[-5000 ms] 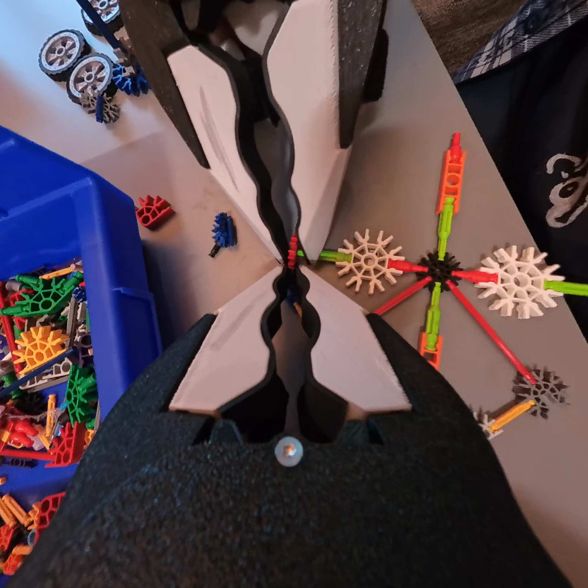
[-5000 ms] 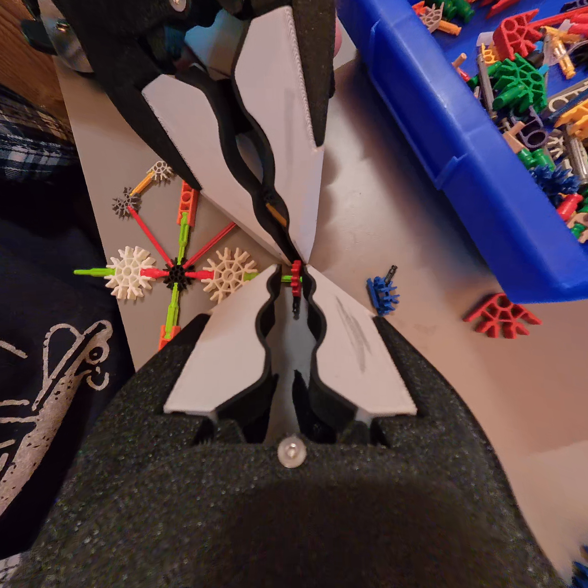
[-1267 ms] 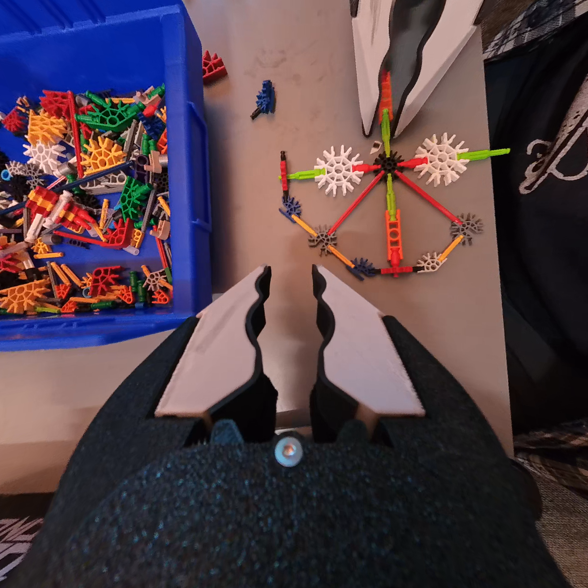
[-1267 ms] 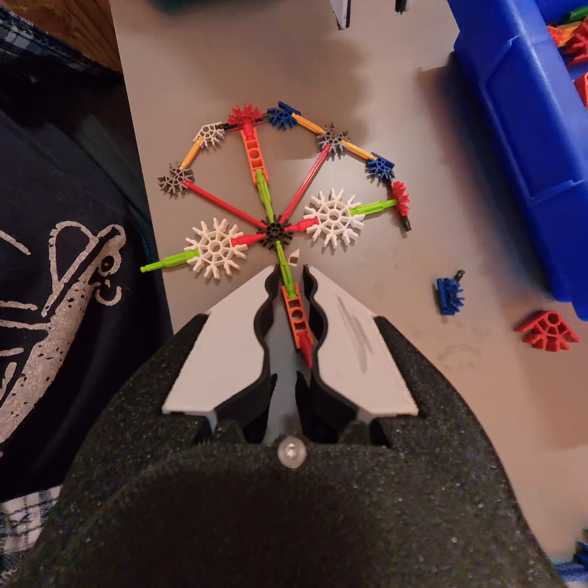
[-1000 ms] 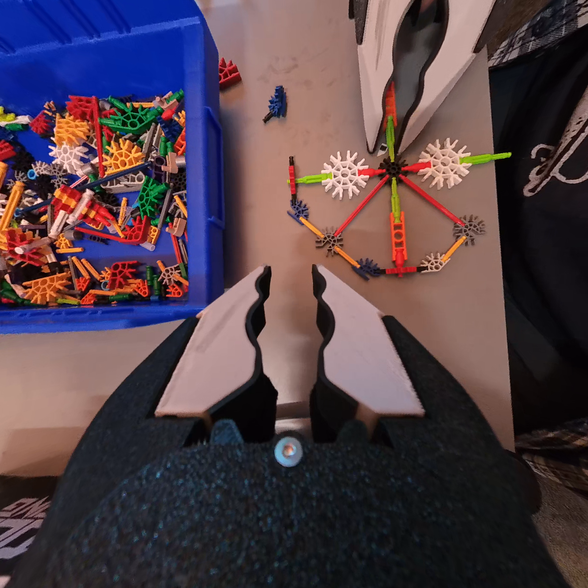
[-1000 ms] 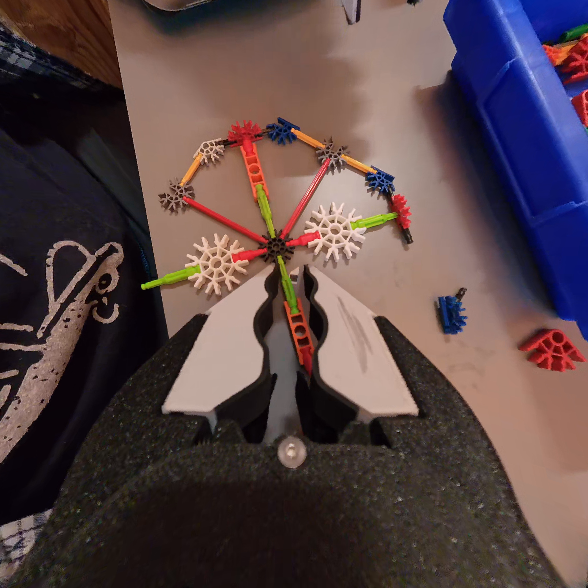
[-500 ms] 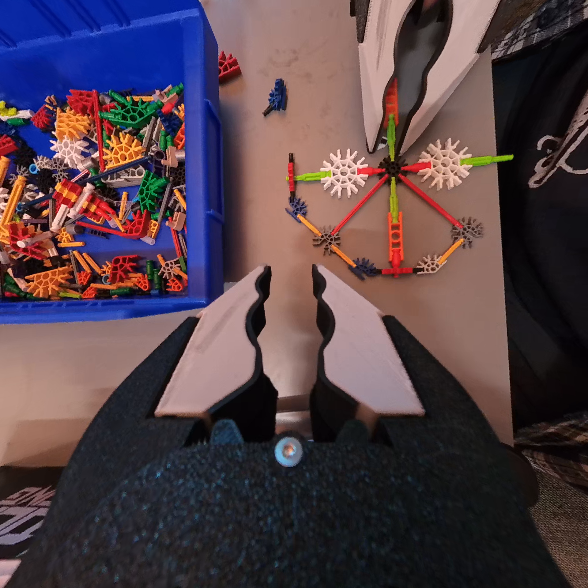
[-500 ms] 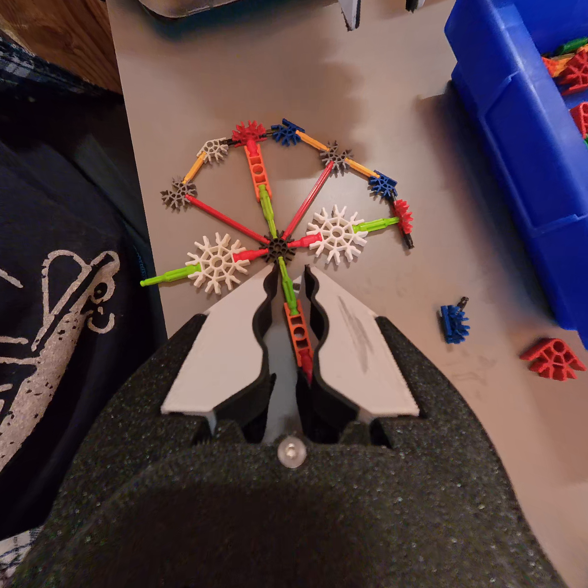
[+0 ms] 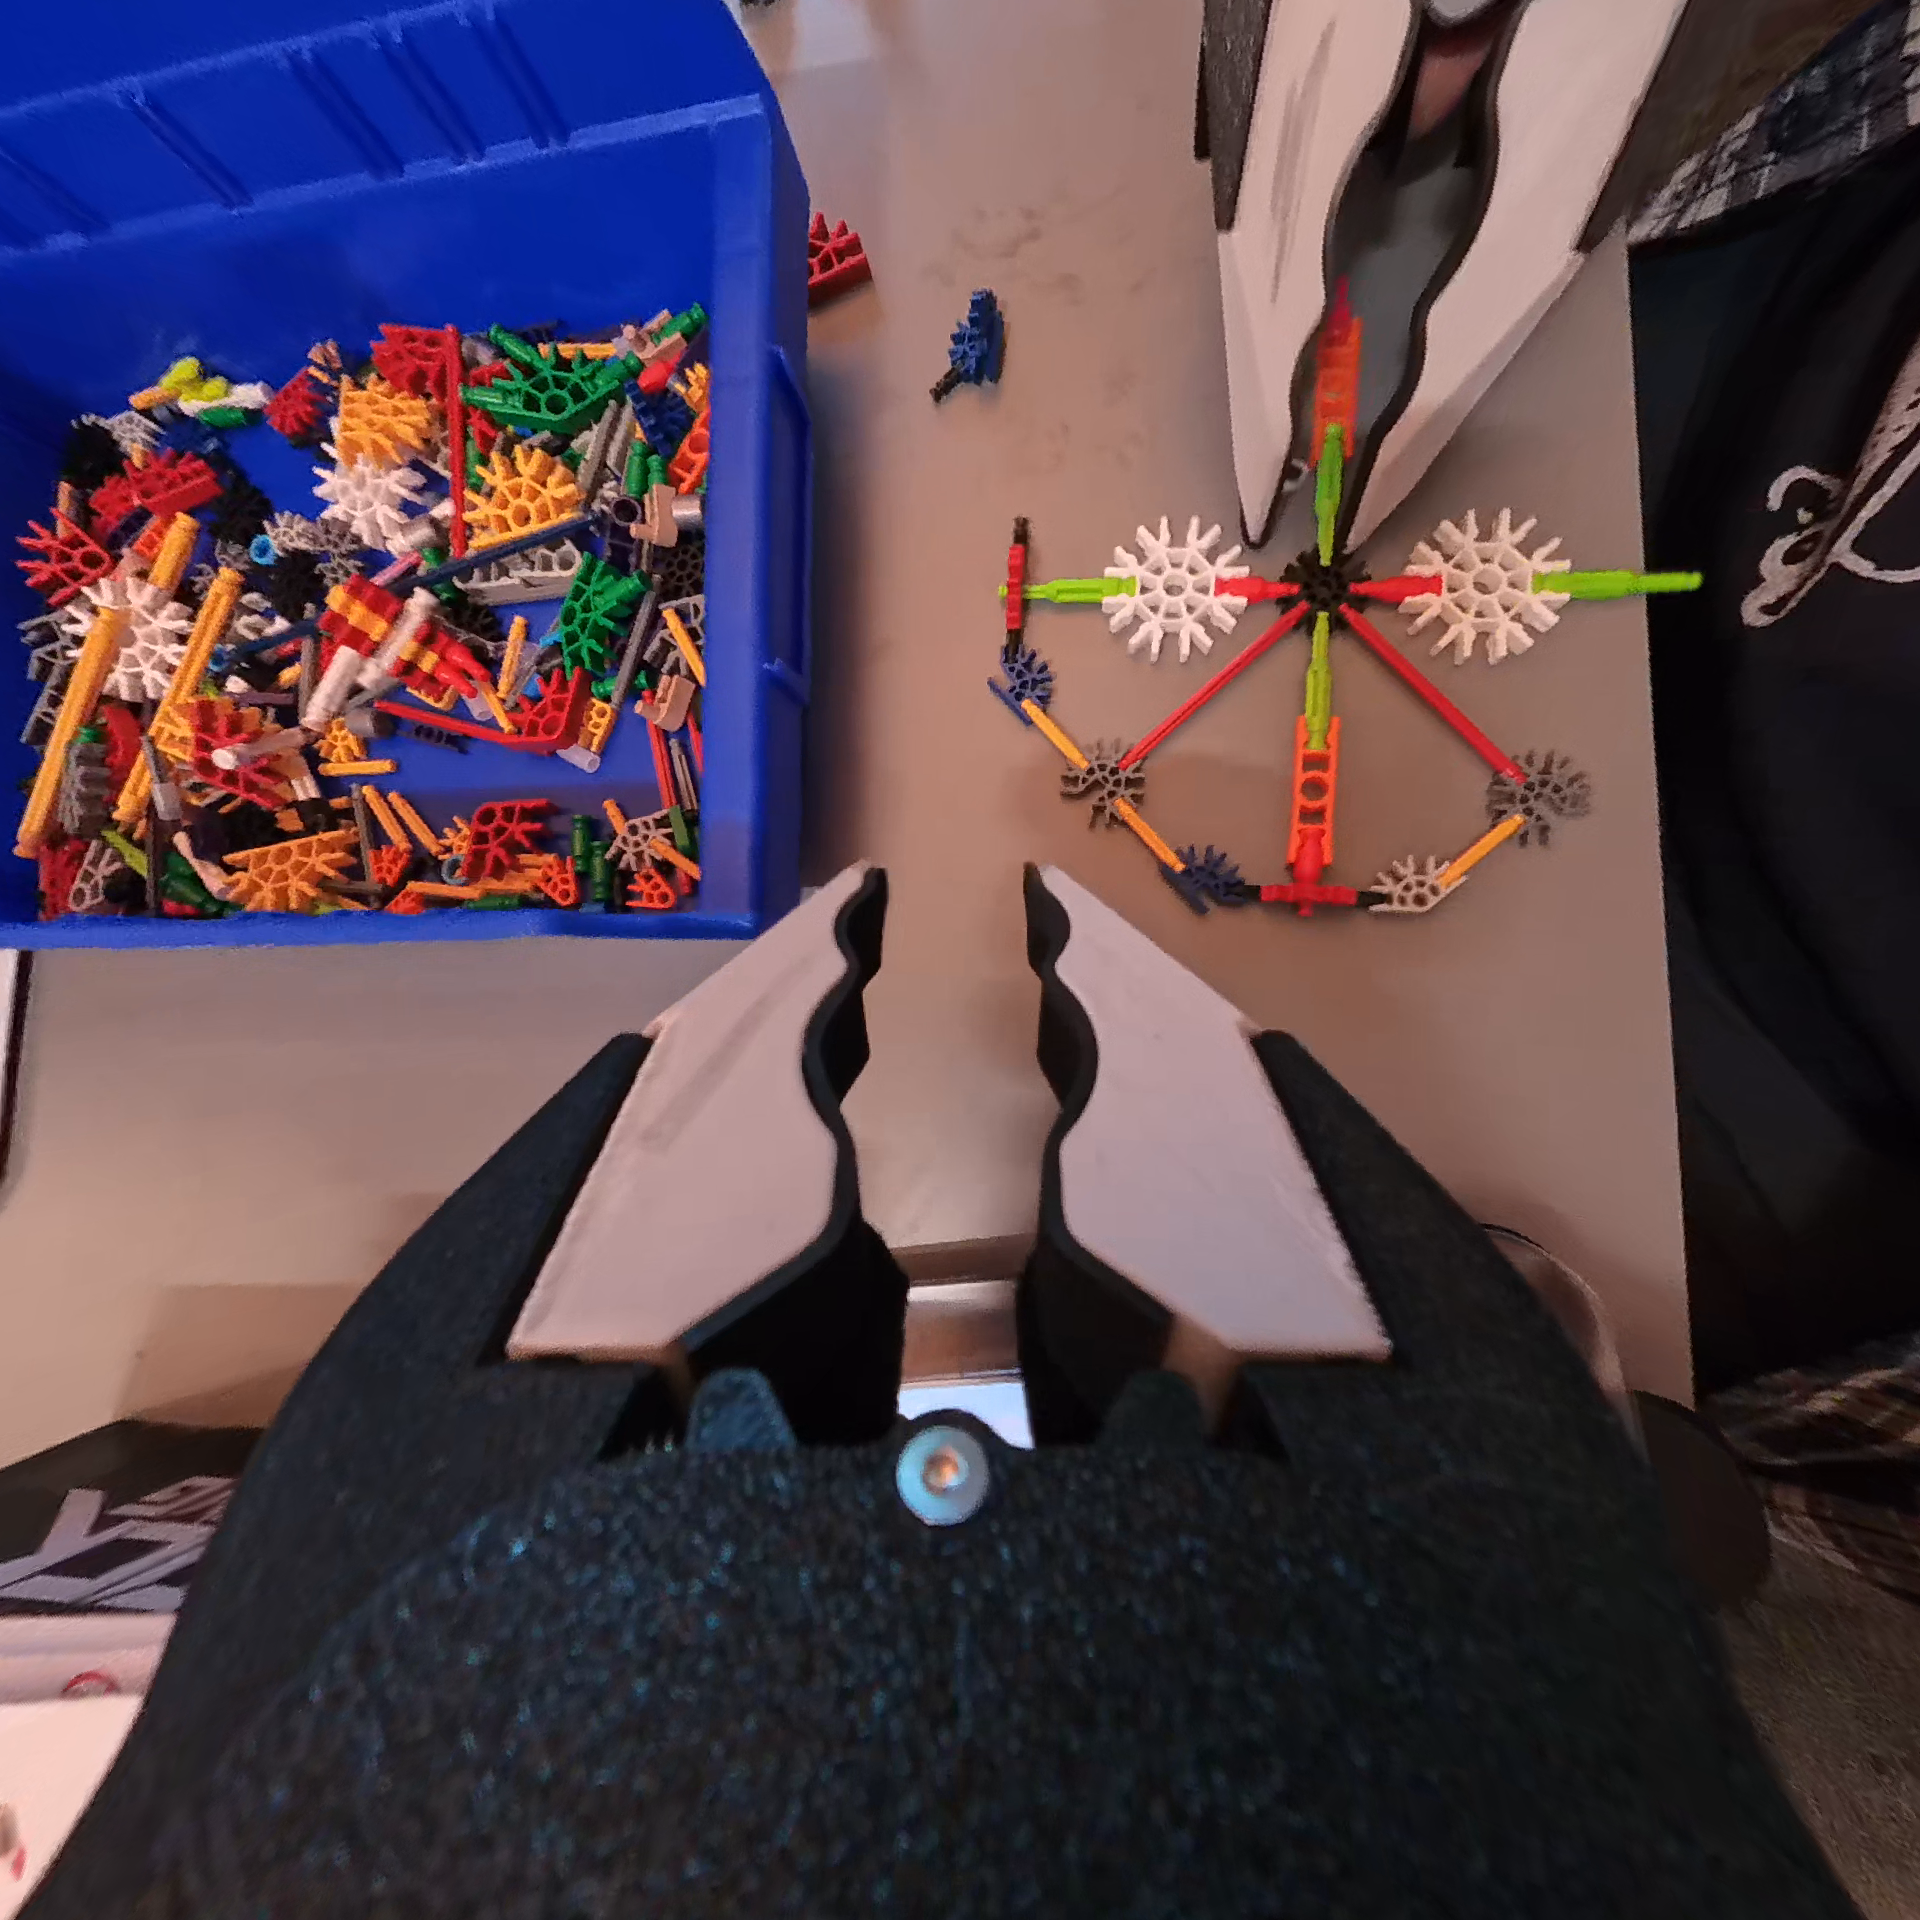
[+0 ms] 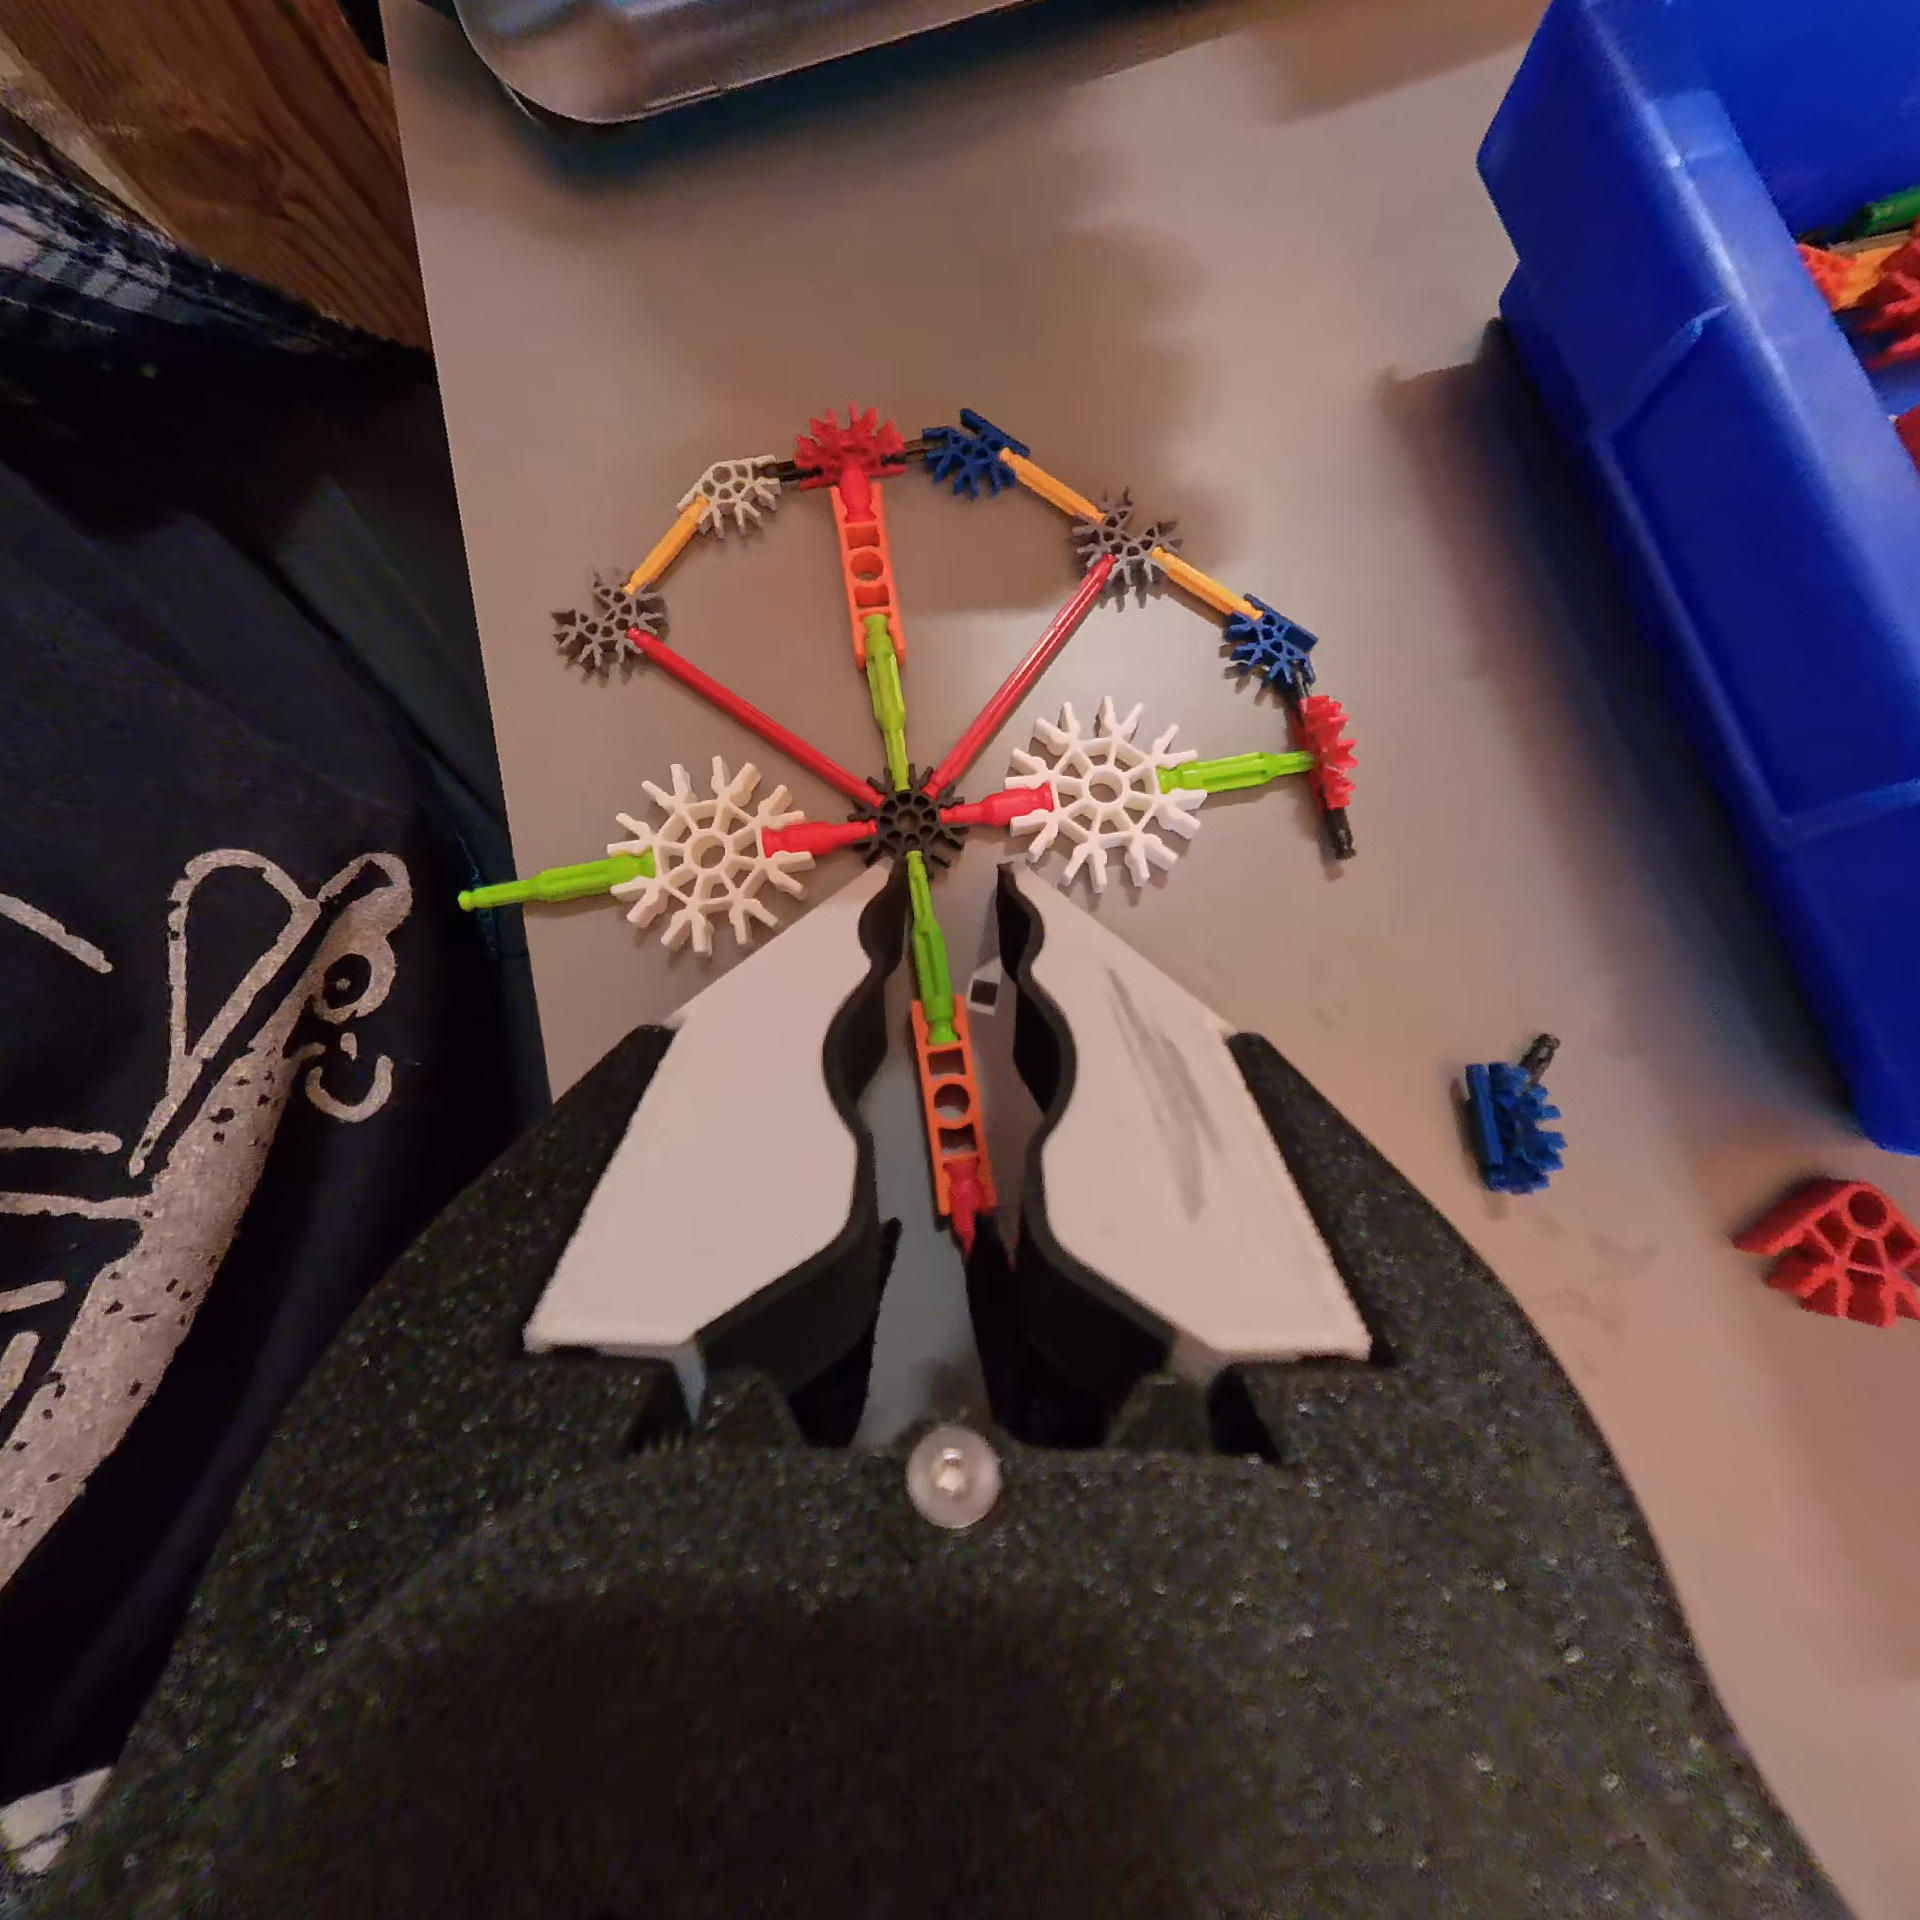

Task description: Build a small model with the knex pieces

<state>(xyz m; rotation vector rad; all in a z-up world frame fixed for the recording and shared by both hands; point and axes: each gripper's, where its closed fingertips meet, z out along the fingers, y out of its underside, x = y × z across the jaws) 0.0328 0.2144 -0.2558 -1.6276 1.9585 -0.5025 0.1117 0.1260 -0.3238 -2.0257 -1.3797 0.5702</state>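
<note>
A flat half-wheel of plastic rods and connectors lies on the grey table, its black hub [image 9: 1322, 582] [image 10: 912, 821] joined to white snowflake connectors, red rods and green rods. My right gripper [image 10: 943, 883] is open, its jaws a little apart on either side of the orange-and-green spoke [image 10: 951, 1101], tips next to the hub. It also shows in the left wrist view [image 9: 1314, 535], straddling that spoke [image 9: 1338, 364]. A small pale piece [image 10: 982, 992] sits by its right jaw. My left gripper [image 9: 954, 883] is open and empty, drawn back from the wheel's rim.
A blue bin [image 9: 769, 520] [image 10: 1662, 520] full of mixed pieces stands beside the wheel. A loose blue connector [image 9: 971, 343] [image 10: 1512, 1127] and a red connector [image 9: 836, 255] [image 10: 1834, 1252] lie between them. A person in a dark shirt [image 10: 208, 935] is at the table edge. The tips of one gripper are about 15 cm away from the tips of the other.
Five seconds ago both grippers were shut together at a red connector on a spoke's end. Since then the left has drawn back open and the right has moved onto the orange spoke. Little change in the last second.
</note>
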